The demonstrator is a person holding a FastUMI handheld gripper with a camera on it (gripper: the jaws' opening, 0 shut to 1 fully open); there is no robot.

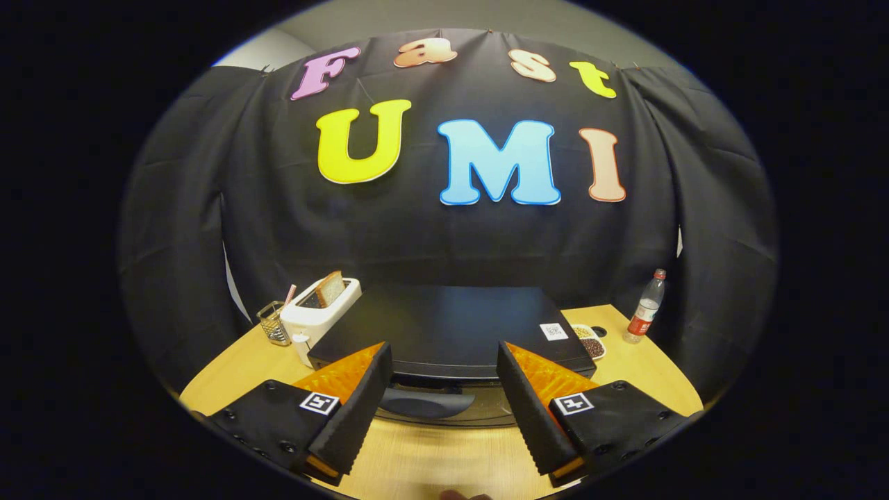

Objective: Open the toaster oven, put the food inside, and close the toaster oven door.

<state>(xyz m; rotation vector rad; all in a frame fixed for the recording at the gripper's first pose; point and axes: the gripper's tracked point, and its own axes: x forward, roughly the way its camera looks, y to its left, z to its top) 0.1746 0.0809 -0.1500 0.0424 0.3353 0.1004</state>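
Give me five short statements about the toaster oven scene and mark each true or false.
1. The gripper has its fingers open, with the door handle between them. True.
2. The toaster oven door is open. False: it looks closed.
3. A slice of bread stands in the white toaster. True.
4. The bottle lies on top of the oven. False: it stands upright on the table, beside the oven.
5. The wire basket sits beside the bottle. False: it stands next to the white toaster.
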